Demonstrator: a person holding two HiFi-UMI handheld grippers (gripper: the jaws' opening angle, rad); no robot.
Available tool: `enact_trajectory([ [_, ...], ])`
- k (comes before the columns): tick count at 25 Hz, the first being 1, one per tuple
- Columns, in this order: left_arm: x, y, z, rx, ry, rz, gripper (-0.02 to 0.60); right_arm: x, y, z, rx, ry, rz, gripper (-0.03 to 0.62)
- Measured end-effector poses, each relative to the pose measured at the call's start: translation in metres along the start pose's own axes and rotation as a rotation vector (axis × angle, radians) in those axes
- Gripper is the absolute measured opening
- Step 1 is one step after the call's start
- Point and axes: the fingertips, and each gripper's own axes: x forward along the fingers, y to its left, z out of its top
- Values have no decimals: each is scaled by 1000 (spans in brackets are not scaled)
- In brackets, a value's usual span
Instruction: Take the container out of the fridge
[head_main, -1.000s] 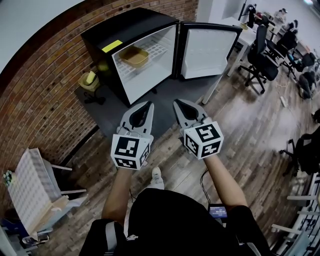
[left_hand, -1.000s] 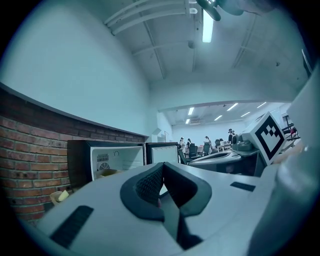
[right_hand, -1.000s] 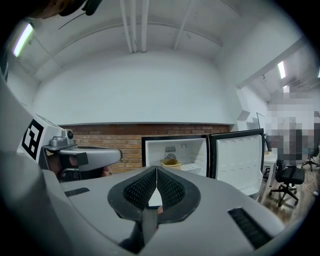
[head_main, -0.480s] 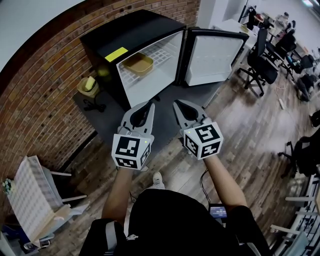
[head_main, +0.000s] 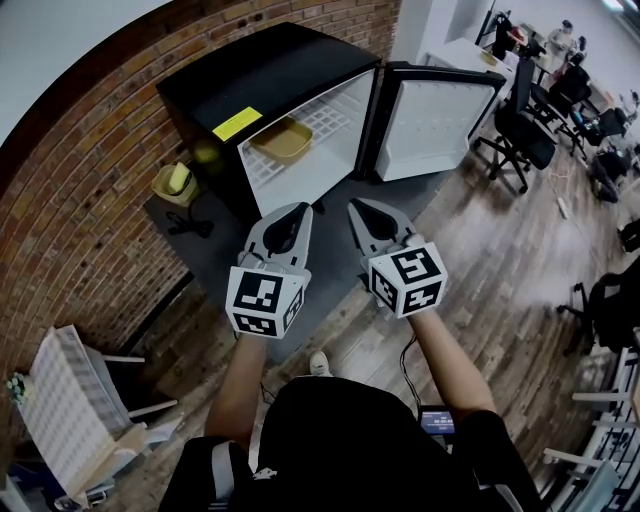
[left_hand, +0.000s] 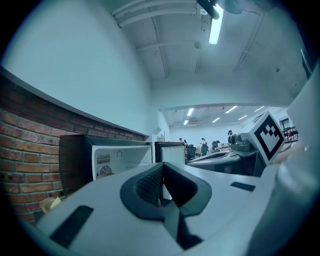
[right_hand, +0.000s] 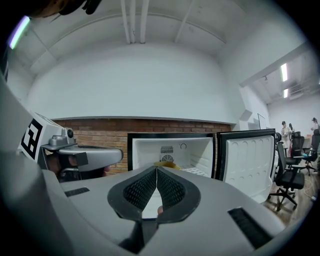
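Approach judged in hand: left gripper (head_main: 302, 208) and right gripper (head_main: 353, 206) are closed, nothing held, before the open fridge (head_main: 270, 70). Jaws must be parted to take the container (head_main: 283, 139).

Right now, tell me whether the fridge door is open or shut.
Open: the fridge door stands swung wide to the right, and the head view looks inside, where the yellow container sits on a wire shelf.

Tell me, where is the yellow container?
In the head view the yellow container sits on the wire shelf inside the black fridge, left of its open door.
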Motion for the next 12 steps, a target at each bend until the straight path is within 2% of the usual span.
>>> enact_trajectory([
  [12,16,22,-5,12,0,-27,15,29,-3,4,-11,-4,-16,41],
])
